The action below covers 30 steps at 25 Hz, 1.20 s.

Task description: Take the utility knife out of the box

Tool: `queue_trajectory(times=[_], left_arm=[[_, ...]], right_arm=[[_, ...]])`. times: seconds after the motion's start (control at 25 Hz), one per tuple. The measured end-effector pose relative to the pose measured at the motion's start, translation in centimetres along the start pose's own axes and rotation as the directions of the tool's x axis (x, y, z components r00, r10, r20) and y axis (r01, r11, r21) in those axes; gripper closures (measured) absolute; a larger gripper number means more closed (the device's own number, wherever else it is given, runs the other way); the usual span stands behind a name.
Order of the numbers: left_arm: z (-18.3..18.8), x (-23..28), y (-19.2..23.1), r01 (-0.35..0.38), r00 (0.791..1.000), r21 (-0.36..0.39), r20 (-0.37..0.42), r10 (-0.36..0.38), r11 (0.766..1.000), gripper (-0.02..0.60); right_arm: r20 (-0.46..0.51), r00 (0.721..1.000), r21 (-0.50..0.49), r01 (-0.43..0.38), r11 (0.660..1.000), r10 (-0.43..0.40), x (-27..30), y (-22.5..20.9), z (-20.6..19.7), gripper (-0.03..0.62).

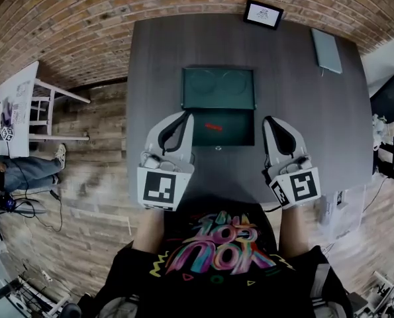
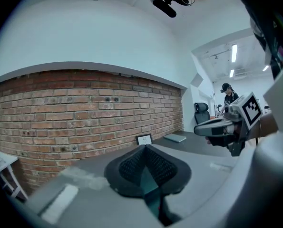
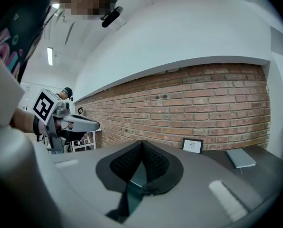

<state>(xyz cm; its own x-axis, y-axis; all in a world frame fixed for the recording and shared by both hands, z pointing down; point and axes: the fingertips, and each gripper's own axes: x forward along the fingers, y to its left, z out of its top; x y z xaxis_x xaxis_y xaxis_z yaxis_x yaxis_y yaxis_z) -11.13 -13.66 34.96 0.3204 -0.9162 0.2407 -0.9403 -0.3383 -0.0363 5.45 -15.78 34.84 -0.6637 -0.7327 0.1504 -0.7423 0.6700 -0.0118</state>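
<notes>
From overhead, a person at a dark table (image 1: 296,98) holds two grippers either side of an open green box (image 1: 244,132). The red utility knife (image 1: 214,126) lies inside the box's near half, with the lid folded back behind it. The left gripper (image 1: 187,116) sits just beside the box's left edge and the right gripper (image 1: 268,120) just off its right edge, neither touching the knife.

In the left gripper view, the left gripper (image 2: 145,148) has its jaws pressed together on nothing, facing a brick wall (image 2: 84,108).

In the right gripper view, the right gripper (image 3: 141,144) is likewise closed and empty, with a small picture frame (image 3: 192,146) beyond it.
</notes>
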Motion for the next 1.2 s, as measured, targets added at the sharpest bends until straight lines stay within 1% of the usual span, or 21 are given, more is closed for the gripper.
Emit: queue_trajectory(times=[0.32,0.56,0.68,0.8,0.96,1.08,1.2], left_arm=[[-0.9,0.5,-0.1,0.009,1.000,0.000,-0.013,-0.009,1.000,0.581],[-2.2,1.1,-0.5,0.051,0.998,0.003,-0.032,-0.051,0.999,0.571],[-3.1,1.5,-0.8,0.076,0.996,0.026,-0.055,-0.075,0.997,0.561],[-3.7,1.7,-1.1,0.094,0.993,0.023,-0.069,-0.092,0.995,0.549],[-4.7,2.2,-1.5,0.126,0.988,0.042,-0.097,-0.122,0.991,0.529],[-5.4,2.6,-1.9,0.176,0.980,0.113,-0.119,-0.162,0.978,0.516],[-6.3,3.1,-2.5,0.214,0.970,0.137,-0.150,-0.194,0.967,0.495]], right_arm=[[0.015,0.999,0.039,0.033,0.999,-0.034,-0.2,-0.8,-0.3,0.594],[0.022,0.999,0.063,0.044,0.997,-0.046,0.0,-1.0,-0.5,0.594],[0.018,0.999,0.066,0.047,0.997,-0.048,0.0,-1.1,-0.7,0.594],[0.013,0.998,0.071,0.053,0.996,-0.054,-0.1,-1.1,-0.9,0.594],[0.002,0.998,0.079,0.060,0.995,-0.061,-0.2,-1.1,-1.4,0.594],[-0.002,0.998,0.081,0.061,0.995,-0.061,-0.3,-1.0,-1.7,0.594],[-0.008,0.998,0.083,0.065,0.994,-0.064,-0.4,-1.0,-1.9,0.594]])
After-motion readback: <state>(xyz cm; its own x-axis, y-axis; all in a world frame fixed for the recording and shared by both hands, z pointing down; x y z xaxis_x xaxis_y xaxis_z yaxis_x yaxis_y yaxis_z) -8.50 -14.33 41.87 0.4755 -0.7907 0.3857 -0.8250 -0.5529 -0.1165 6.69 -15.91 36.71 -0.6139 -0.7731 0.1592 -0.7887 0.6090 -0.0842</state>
